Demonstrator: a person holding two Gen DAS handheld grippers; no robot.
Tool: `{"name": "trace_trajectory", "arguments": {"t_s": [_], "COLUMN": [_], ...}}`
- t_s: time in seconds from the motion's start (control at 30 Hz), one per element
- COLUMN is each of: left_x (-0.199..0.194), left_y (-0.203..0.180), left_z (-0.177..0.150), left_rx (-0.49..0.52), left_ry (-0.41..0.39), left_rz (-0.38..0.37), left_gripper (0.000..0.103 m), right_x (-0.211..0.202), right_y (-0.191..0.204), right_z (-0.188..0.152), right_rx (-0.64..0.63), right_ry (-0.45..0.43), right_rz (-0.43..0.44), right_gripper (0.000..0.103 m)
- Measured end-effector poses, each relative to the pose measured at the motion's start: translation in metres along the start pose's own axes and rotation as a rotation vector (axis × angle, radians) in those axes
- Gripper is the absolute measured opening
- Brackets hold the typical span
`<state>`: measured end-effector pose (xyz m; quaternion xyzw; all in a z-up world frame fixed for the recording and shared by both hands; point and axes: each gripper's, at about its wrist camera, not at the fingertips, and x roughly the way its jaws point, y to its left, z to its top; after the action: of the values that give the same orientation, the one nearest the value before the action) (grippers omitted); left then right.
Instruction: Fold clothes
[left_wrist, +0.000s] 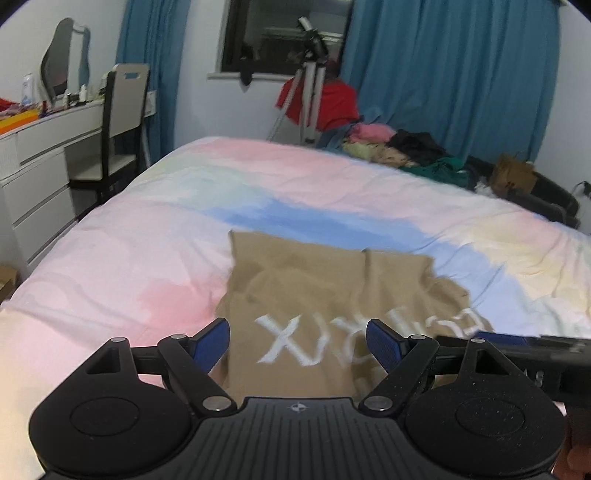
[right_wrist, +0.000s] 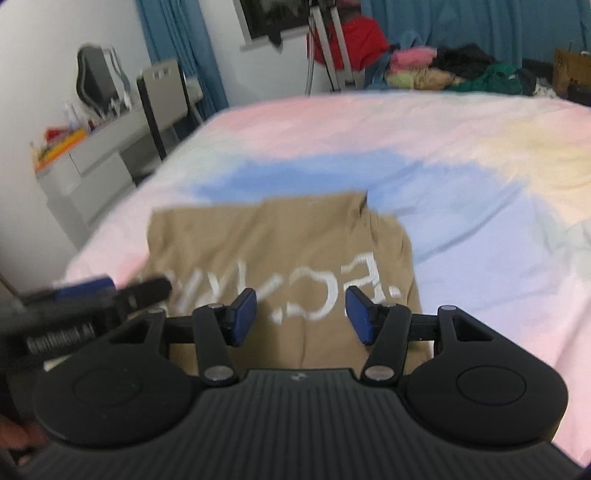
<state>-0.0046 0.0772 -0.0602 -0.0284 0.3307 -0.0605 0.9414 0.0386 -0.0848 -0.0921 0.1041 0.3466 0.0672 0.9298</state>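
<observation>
Left wrist view shows your tan shirt (left_wrist: 325, 314) partly folded near the bed's (left_wrist: 147, 229) front edge; the final folds remain. Your left gripper (left_wrist: 297, 345) and right gripper (right_wrist: 301, 314) hover wide open, holding nothing.

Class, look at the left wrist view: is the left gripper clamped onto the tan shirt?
No: the left gripper hangs open above the tan shirt, its blue pads spread wide with no cloth pinched between them.
</observation>
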Motion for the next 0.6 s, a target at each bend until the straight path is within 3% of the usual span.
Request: {"name": "trace_trajectory", "arguments": {"t_s": [0.13,0.3,0.43,0.53,0.6], "left_x": [0.018,0.008,-0.026,-0.055,-0.062], "left_y": [0.005,0.007,0.007,0.009,0.016], "left_z": [-0.009,-0.006,0.003,0.005,0.001], "left_rx": [0.000,-0.016,-0.027,-0.077,-0.153], "left_ry": [0.073,0.069,0.032,0.020,0.085], "left_rz": [0.018,0.012,-0.064,-0.188,-0.298], "left_gripper": [0.084,0.082,0.082,0.086,0.087], "right_x": [0.015,0.015,0.015,0.015,0.014], "right_y": [-0.003,-0.002,-0.004,-0.003,-0.003], "right_z": [-0.007,-0.009,-0.008,-0.008,-0.008], "right_rx": [0.004,-0.002,0.010,0.014,0.024], "right_ry": [0.036,0.036,0.039,0.041,0.042], "right_rz": [-0.012,-0.011,-0.005,-0.005,-0.001], "right_gripper": [0.056,0.056,0.056,0.056,0.056]}}
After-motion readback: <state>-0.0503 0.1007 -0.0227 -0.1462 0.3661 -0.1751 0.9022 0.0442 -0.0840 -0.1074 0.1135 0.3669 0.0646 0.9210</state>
